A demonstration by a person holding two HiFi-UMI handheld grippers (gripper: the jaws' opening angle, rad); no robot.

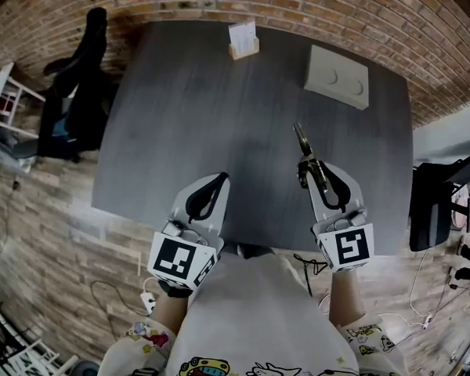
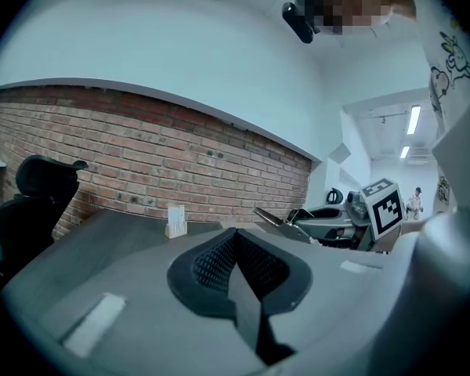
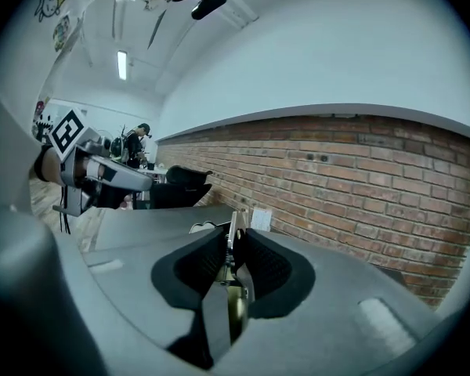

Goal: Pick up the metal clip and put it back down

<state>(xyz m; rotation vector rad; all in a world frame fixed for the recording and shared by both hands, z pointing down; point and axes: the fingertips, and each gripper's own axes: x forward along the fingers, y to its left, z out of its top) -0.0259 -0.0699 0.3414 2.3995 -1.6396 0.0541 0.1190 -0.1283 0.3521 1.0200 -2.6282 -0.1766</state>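
Note:
The metal clip (image 1: 303, 142) is a slim silvery piece that sticks out forward from my right gripper (image 1: 308, 163), held above the dark grey table (image 1: 188, 124). In the right gripper view the clip (image 3: 235, 233) stands pinched between the two black pads, so that gripper is shut on it. My left gripper (image 1: 217, 182) hovers at the table's near edge, shut with nothing in it; its pads (image 2: 219, 261) meet in the left gripper view. That view also shows the right gripper (image 2: 298, 218) with the clip (image 2: 268, 216) to its right.
A small wooden card holder (image 1: 244, 41) with white cards stands at the table's far edge. A white flat box (image 1: 338, 77) lies at the far right. A black office chair (image 1: 78, 84) stands left of the table, another dark chair (image 1: 435, 202) to the right. A brick wall runs behind.

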